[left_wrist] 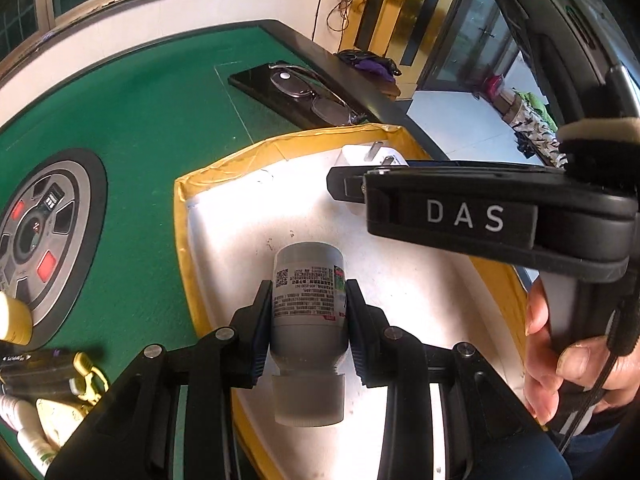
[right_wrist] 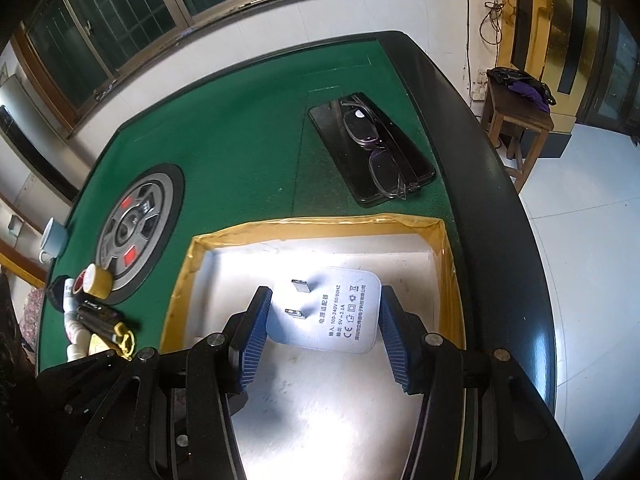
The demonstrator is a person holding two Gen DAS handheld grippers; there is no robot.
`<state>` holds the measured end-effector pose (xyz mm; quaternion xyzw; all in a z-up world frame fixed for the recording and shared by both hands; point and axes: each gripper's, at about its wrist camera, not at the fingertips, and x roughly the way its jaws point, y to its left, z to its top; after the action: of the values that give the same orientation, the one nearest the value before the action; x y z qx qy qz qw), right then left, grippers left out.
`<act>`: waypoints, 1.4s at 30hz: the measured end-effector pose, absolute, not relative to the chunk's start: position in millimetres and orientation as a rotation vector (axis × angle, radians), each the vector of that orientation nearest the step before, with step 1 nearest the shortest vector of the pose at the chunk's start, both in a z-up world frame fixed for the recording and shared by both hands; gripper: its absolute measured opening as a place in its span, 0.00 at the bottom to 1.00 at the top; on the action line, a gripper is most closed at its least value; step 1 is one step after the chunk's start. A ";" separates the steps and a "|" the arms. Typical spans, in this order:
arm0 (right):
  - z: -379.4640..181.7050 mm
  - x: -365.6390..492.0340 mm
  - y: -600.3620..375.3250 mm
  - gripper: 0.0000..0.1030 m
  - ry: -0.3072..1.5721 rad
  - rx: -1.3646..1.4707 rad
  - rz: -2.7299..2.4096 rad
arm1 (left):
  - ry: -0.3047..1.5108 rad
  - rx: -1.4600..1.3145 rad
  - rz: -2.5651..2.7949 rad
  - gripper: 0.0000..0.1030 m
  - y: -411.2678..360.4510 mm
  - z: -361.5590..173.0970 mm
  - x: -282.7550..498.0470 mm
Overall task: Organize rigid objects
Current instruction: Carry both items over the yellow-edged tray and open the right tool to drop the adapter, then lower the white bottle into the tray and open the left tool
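the left tool [left_wrist: 308, 312] pinches a grey bottle [left_wrist: 306, 304] by its body, cap toward the camera, held over the white floor of the yellow-rimmed box [left_wrist: 188, 200]. the step in hand looks like placing the bottle in the box; the next move likely calls for lowering it to the floor and spreading the pads. the right tool [right_wrist: 324, 334] is spread, its blue pads on either side of the white charger [right_wrist: 344, 316] lying prongs-up in the box; whether they touch it is unclear. in the left view the right tool reaches across from the right, a hand [left_wrist: 560, 360] on its grip. glasses [right_wrist: 376, 152] rest on a phone [right_wrist: 336, 140] on the green bench [right_wrist: 240, 128]. more items [right_wrist: 100, 320] wait at the left.
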<state>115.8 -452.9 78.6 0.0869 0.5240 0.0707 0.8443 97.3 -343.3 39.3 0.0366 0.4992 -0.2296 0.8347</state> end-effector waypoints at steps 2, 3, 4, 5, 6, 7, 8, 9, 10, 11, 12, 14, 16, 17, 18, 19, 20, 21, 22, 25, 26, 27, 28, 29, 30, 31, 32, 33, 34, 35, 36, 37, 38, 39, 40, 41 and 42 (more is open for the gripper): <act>75.2 120.2 -453.8 0.46 1.111 0.180 0.149 | 1.057 0.076 -0.481 0.30 -343.8 37.3 99.0; 73.4 122.3 -454.1 0.46 1.115 0.176 0.147 | 1.058 0.074 -0.476 0.30 -344.0 35.9 100.7; 71.7 124.4 -454.2 0.46 1.118 0.172 0.145 | 1.064 0.071 -0.471 0.30 -343.6 34.3 102.5; 70.1 126.0 -454.3 0.47 1.121 0.165 0.141 | 1.070 0.065 -0.467 0.30 -342.8 33.1 103.6; 68.5 127.3 -454.4 0.47 1.124 0.163 0.140 | 1.077 0.056 -0.464 0.30 -341.5 31.9 104.9; 67.1 129.3 -453.9 0.47 1.128 0.161 0.143 | 1.087 0.046 -0.463 0.30 -339.7 31.1 106.1; 65.8 130.6 -454.3 0.47 1.130 0.161 0.144 | 1.092 0.040 -0.462 0.30 -338.8 30.4 106.8; 64.9 131.7 -455.3 0.47 1.131 0.163 0.140 | 1.090 0.039 -0.458 0.30 -338.6 30.4 107.4; 63.9 132.9 -455.5 0.47 1.134 0.162 0.139 | 1.088 0.041 -0.453 0.30 -338.6 30.6 107.5; 63.5 133.6 -455.9 0.47 1.135 0.162 0.140 | 1.091 0.042 -0.454 0.30 -337.7 31.3 106.2; 63.8 134.5 -455.9 0.47 1.132 0.162 0.140 | 1.096 0.044 -0.457 0.30 -338.7 31.2 107.0; 65.6 136.4 -455.9 0.49 1.124 0.161 0.142 | 1.101 0.053 -0.455 0.30 -341.1 30.4 109.1; 68.3 137.3 -456.7 0.57 1.119 0.164 0.140 | 1.102 0.050 -0.460 0.31 -339.7 32.8 106.5; 70.4 136.3 -456.6 0.58 1.114 0.166 0.145 | 1.101 0.051 -0.459 0.31 -337.9 34.4 105.3; 73.9 133.1 -457.1 0.58 1.105 0.172 0.150 | 1.092 0.053 -0.455 0.31 -334.4 38.6 101.0; 80.4 127.5 -458.7 0.58 1.083 0.182 0.159 | 1.076 0.054 -0.444 0.31 -330.4 42.2 97.8; 87.8 121.0 -460.8 0.58 1.055 0.191 0.165 | 1.048 0.055 -0.426 0.31 -325.8 47.5 94.0; 98.7 110.8 -466.3 0.58 1.005 0.191 0.164 | 1.004 0.055 -0.403 0.31 -319.6 54.3 87.8; 105.9 104.2 -470.1 0.58 0.968 0.179 0.149 | 0.962 0.053 -0.380 0.31 -313.8 60.8 82.1; 126.9 77.9 -491.6 0.58 0.819 0.109 0.035 | 0.895 0.050 -0.365 0.31 -306.6 72.1 72.3; 131.2 71.2 -499.3 0.58 0.780 0.088 0.000 | 0.906 0.049 -0.388 0.31 -308.5 71.2 72.8; 133.1 67.2 -506.4 0.58 0.757 0.068 -0.036 | 0.922 0.049 -0.406 0.31 -311.0 69.5 73.5; 132.7 66.3 -510.7 0.58 0.754 0.060 -0.059 | 0.924 0.056 -0.410 0.31 -313.5 68.8 72.4; 130.9 65.7 -515.0 0.58 0.758 0.060 -0.079 | 0.920 0.068 -0.411 0.31 -316.5 69.2 73.0; 129.4 65.6 -516.3 0.58 0.762 0.057 -0.092 | 0.913 0.089 -0.414 0.31 -320.4 70.0 72.4; 126.6 65.7 -516.3 0.58 0.765 0.040 -0.111 | 0.913 0.098 -0.418 0.32 -324.0 69.9 74.5; 124.3 65.5 -514.6 0.58 0.756 0.015 -0.136 | 0.916 0.096 -0.425 0.32 -323.6 70.7 75.7; 121.2 66.2 -511.6 0.58 0.738 -0.022 -0.173 | 0.919 0.083 -0.437 0.32 -322.4 71.0 76.3; 118.8 66.7 -509.0 0.58 0.728 -0.044 -0.195 | 0.920 0.056 -0.453 0.32 -318.9 71.9 76.6; 115.2 68.4 -506.2 0.58 0.723 -0.065 -0.220 | 0.920 0.034 -0.467 0.32 -318.1 70.9 78.1; 111.1 70.9 -503.3 0.58 0.726 -0.084 -0.243 | 0.923 0.009 -0.489 0.32 -316.8 70.3 77.7; 110.2 76.2 -504.1 0.58 0.729 -0.100 -0.260 | 0.928 -0.015 -0.517 0.32 -316.6 69.7 77.4; 108.1 78.3 -500.8 0.58 0.723 -0.127 -0.284 | 0.930 -0.028 -0.541 0.32 -319.0 69.5 78.3; 106.6 80.5 -497.5 0.58 0.707 -0.173 -0.327 | 0.929 -0.029 -0.557 0.32 -322.4 69.0 79.3; 107.4 78.5 -498.4 0.58 0.695 -0.193 -0.357 | 0.919 -0.021 -0.557 0.32 -326.6 69.0 81.1; 108.4 78.3 -500.1 0.58 0.682 -0.197 -0.385 | 0.907 -0.007 -0.546 0.32 -331.0 68.8 82.9; 109.6 76.6 -502.9 0.58 0.669 -0.183 -0.398 | 0.901 0.015 -0.525 0.32 -335.7 67.5 85.4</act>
<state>76.6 -502.9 109.6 -0.0893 0.3255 -0.1938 0.9212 85.4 -335.7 67.5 0.0074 0.4305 -0.2506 0.8671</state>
